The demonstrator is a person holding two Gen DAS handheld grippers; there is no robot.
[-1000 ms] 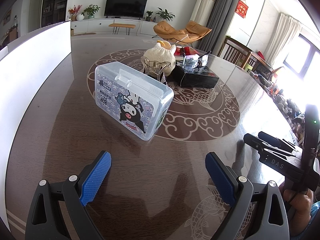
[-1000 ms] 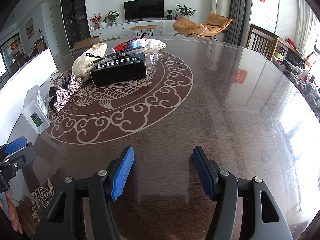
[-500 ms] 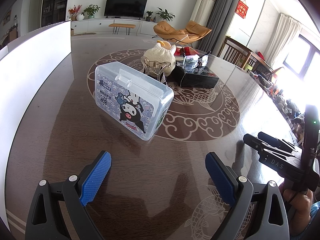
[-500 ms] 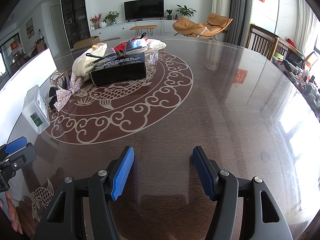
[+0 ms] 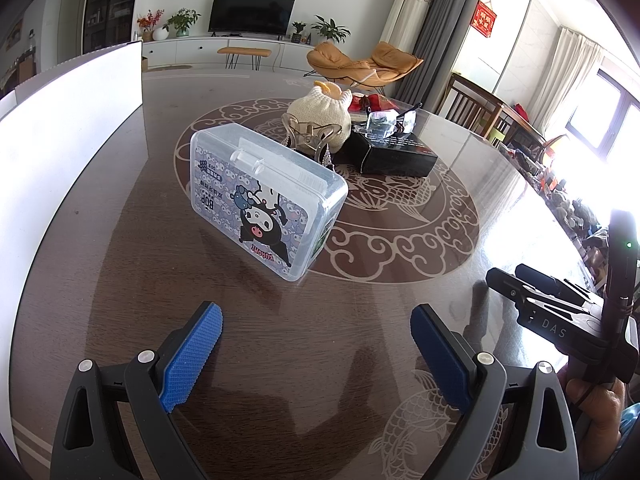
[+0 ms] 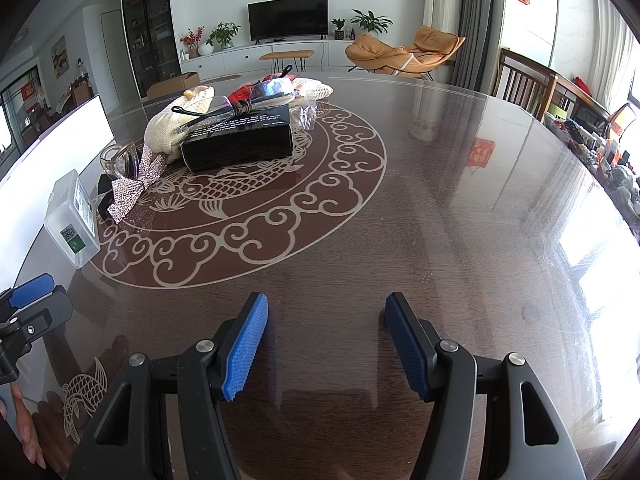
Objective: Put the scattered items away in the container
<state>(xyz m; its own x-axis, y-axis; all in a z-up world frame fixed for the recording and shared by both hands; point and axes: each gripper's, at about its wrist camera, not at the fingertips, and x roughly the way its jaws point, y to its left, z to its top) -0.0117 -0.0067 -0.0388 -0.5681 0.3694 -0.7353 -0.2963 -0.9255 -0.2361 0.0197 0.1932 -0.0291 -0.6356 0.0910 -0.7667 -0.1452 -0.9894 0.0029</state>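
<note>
Living room, big dark glossy table with fish-and-cloud inlay. Your left gripper hangs over bare wood, jaws wide apart, nothing between blue pads. Right gripper same deal, spread and empty. Clear plastic box with cartoon sticker stands closed just ahead of left one. Scattered stuff piled behind: black box, safety glasses on top, knit hat, sparkly bow.

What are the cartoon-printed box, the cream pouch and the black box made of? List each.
Cartoon-printed box: clear, glossy hard plastic; see-through walls.
Cream pouch: probably knitted fabric, matte; ribbed texture.
Black box: likely cardboard, slightly glossy; crisp edges, white print.
</note>
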